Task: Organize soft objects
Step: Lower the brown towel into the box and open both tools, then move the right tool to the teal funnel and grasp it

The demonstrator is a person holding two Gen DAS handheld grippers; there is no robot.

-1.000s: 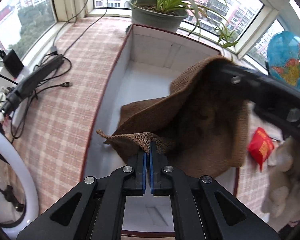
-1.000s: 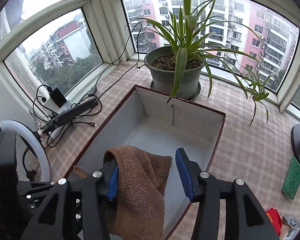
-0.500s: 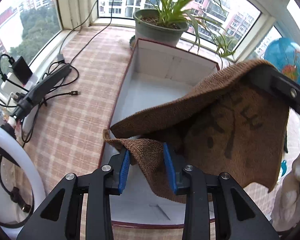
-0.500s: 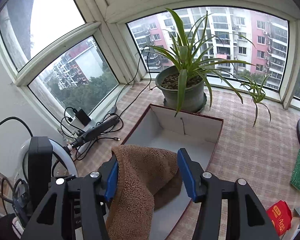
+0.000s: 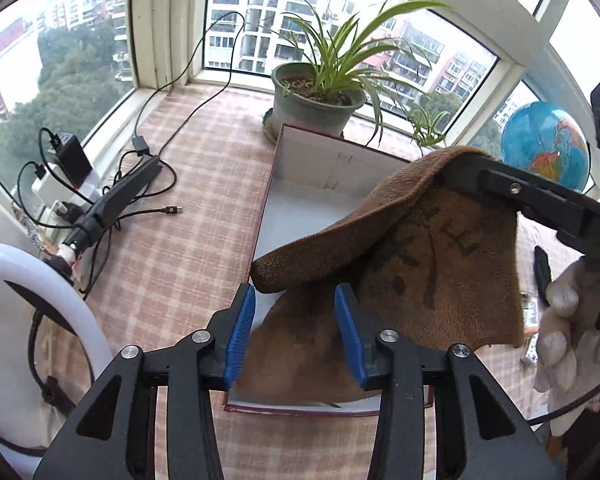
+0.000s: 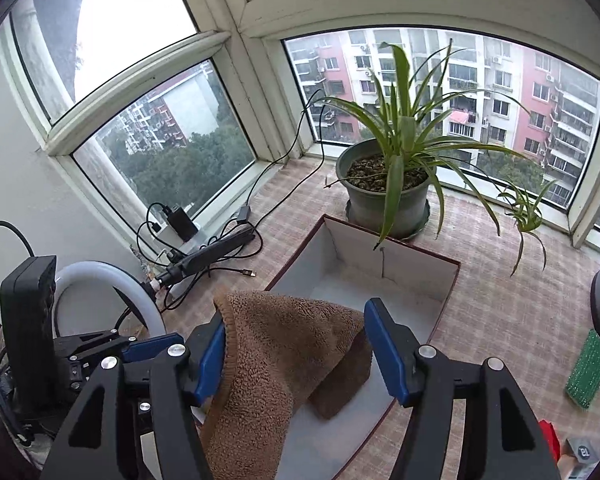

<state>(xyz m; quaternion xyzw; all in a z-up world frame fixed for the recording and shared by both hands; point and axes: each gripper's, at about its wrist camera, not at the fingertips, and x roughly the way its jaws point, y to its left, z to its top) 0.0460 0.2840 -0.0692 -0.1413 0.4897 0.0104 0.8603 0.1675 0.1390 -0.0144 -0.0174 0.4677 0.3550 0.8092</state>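
My left gripper (image 5: 295, 330) points steeply down, jaws just opening, gripping nothing. My right gripper (image 6: 296, 354) likewise, jaws parting wider.

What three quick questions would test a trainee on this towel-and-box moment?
1. True or false: the left gripper pinches the brown towel.
2. The towel hangs above: A the open box, B a sink, C a laundry basket?
3. Fill in: the towel is draped over one finger of the ____ gripper.
Key: 1 false, jaws apart, nothing pressed; 2 A; 3 the right gripper. Both grippers' jaws have just been opening.
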